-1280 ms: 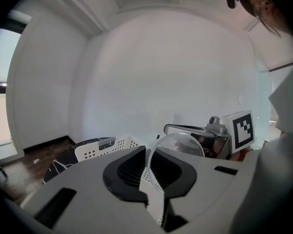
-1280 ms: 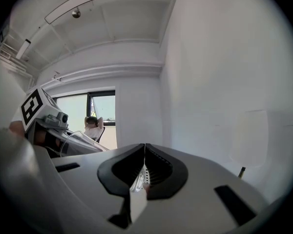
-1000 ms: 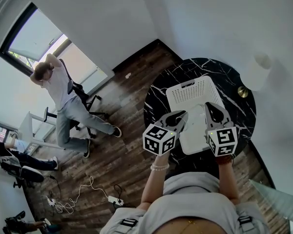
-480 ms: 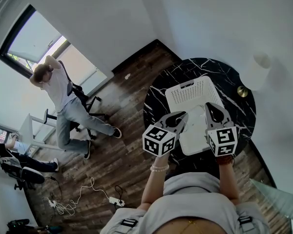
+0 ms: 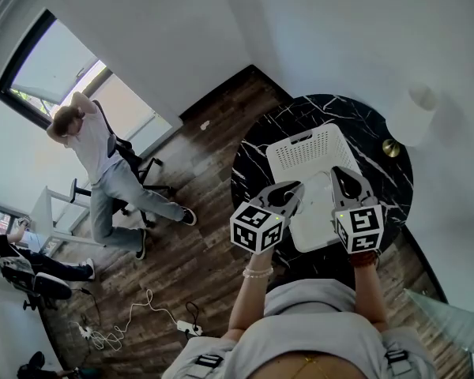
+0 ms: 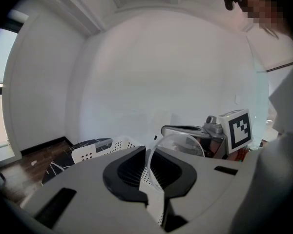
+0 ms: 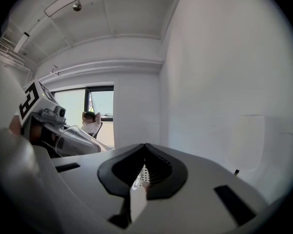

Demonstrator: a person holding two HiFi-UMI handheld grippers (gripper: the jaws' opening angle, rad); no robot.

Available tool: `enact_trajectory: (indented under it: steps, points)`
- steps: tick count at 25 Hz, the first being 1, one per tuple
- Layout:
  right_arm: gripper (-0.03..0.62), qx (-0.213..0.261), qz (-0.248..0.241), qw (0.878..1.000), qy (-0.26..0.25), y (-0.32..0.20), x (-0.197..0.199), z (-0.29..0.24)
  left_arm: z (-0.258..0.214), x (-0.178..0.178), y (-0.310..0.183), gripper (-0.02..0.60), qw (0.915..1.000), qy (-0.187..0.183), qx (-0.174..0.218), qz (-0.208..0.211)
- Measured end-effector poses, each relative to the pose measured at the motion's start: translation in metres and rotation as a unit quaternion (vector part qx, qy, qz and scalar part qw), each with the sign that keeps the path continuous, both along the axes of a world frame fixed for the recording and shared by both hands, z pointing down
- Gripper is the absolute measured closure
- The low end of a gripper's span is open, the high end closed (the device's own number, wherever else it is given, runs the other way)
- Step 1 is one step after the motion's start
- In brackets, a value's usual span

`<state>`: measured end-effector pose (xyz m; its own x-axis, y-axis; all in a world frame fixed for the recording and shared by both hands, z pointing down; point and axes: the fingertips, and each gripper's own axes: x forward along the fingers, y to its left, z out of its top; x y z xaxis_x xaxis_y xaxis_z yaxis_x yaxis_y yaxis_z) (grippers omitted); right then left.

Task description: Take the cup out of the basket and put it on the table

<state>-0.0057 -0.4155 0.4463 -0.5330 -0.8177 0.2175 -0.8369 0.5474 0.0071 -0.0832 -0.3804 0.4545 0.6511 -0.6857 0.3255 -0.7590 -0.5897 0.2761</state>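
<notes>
A clear plastic cup (image 6: 178,145) is pinched by its rim in my left gripper (image 6: 149,152), which is shut on it. The cup (image 7: 75,140) also shows at the left of the right gripper view, lying on its side in those jaws. The white perforated basket (image 5: 304,150) stands on the round black marble table (image 5: 257,152). In the head view my left gripper (image 5: 295,188) hangs over the basket's near left edge. My right gripper (image 5: 337,174) is over its near right part. My right gripper (image 7: 145,149) looks shut on a strip of the basket's perforated wall (image 7: 142,175).
A white lamp shade (image 5: 413,115) with a brass base (image 5: 393,148) stands at the table's far right edge. Wooden floor (image 5: 197,243) lies left of the table, with cables and a power strip. A person stands beside an office chair (image 5: 134,152) by the window.
</notes>
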Motion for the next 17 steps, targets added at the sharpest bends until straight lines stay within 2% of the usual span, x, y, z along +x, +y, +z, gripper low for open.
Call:
enact_trajectory:
  steps: [17]
  points:
    - [0.585,-0.006,0.001,1.0,0.01,-0.0047,-0.0012,0.0027,0.0051,0.0001,-0.0038,0.549,0.9999,-0.003,-0.009,0.012]
